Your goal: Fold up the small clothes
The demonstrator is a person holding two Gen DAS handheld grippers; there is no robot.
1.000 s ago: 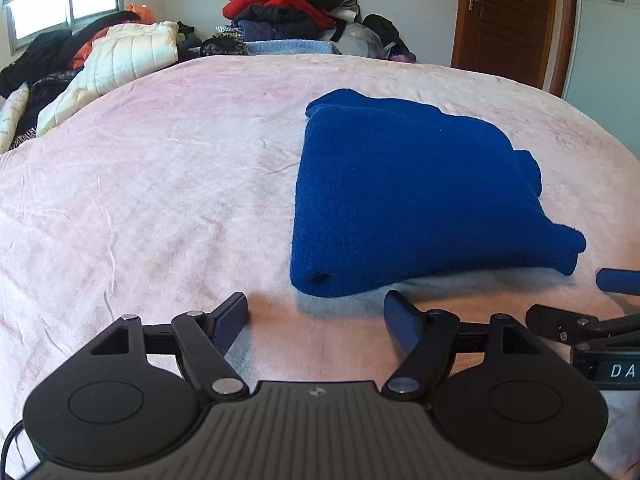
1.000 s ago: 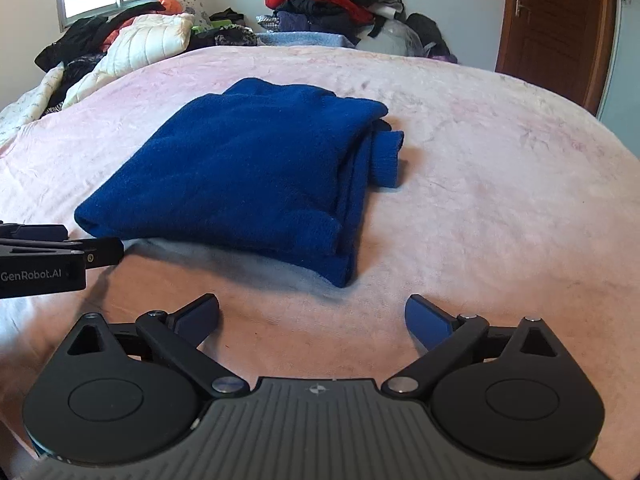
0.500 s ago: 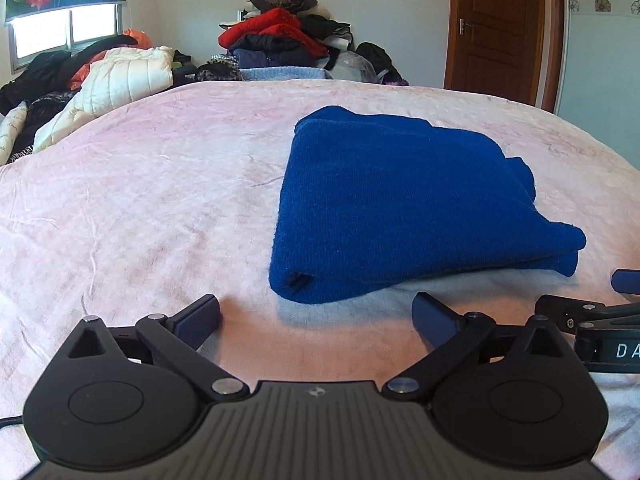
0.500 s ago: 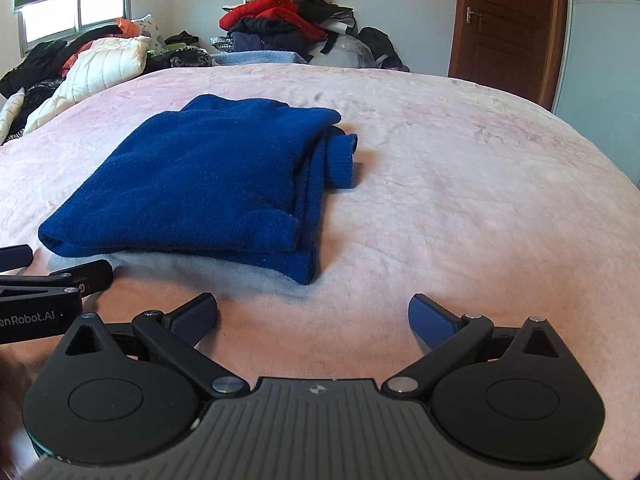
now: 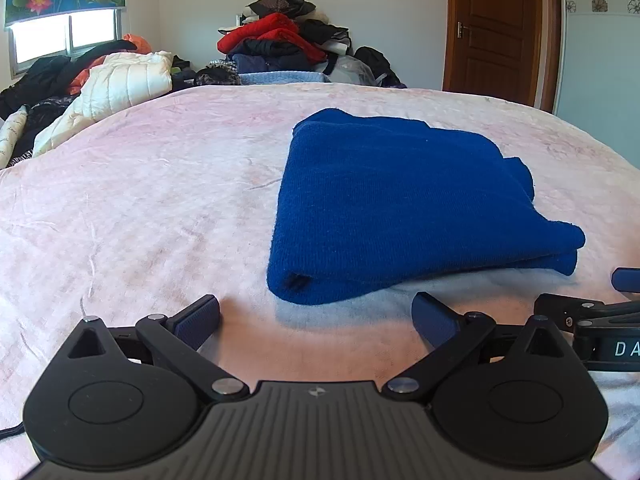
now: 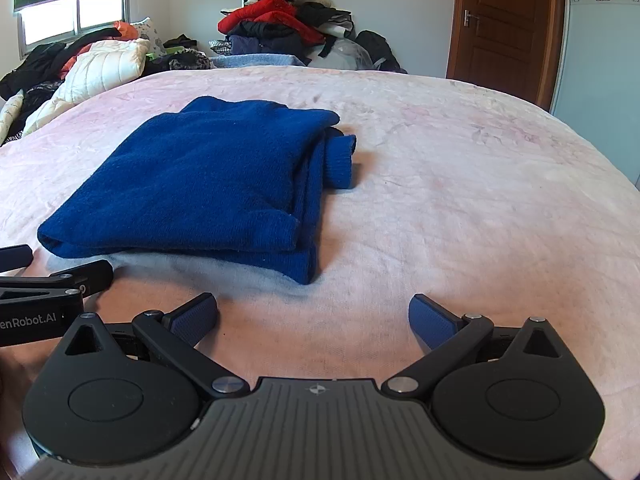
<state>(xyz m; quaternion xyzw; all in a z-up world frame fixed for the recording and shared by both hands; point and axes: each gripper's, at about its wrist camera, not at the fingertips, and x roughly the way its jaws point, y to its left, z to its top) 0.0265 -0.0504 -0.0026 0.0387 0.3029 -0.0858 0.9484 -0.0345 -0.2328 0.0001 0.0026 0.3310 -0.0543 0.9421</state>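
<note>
- Centrally on the pink bedspread (image 5: 140, 208) lies the folded blue sweater (image 5: 392, 200), its near edge just ahead of both tools.
- Left gripper (image 5: 316, 314): fingers spread wide, holding nothing.
- Right gripper (image 6: 314, 314): likewise spread, holding nothing.
- Bare bedspread stretches right of the sweater; piled clothes (image 6: 280, 20) line the far edge.

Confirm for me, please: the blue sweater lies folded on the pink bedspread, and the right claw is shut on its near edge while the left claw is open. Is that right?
Not quite: the right claw is open and holds nothing, short of the blue sweater, as the right wrist view shows. The sweater does lie folded on the pink bedspread, and the left claw is open.
</note>
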